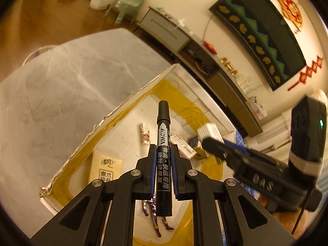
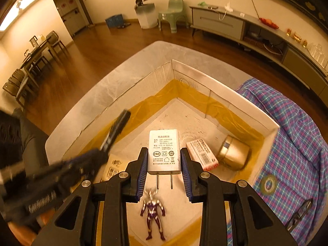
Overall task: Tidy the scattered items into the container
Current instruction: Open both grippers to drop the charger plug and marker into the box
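My left gripper [image 1: 163, 153] is shut on a black marker pen [image 1: 163, 143], held upright above the open white cardboard box [image 1: 131, 94]. My right gripper [image 2: 164, 160] is shut on a white power adapter [image 2: 164, 149], also above the box [image 2: 225, 94]; its prongs point back at the camera. Inside the box lie a purple and silver figurine [image 2: 152, 211], a red and white small carton [image 2: 202, 153], a gold round tin [image 2: 233, 151], a tissue pack [image 1: 105, 169] and a small tube [image 1: 145, 133]. The left gripper with the marker [image 2: 116, 131] shows blurred in the right wrist view.
The box stands on a grey marble table [image 1: 61, 102]. A blue checked cloth [image 2: 293, 143] lies right of the box, with a tape roll [image 2: 269, 184] and a dark pen-like item [image 2: 300, 213] on it. A TV cabinet [image 2: 256, 26] runs along the wall.
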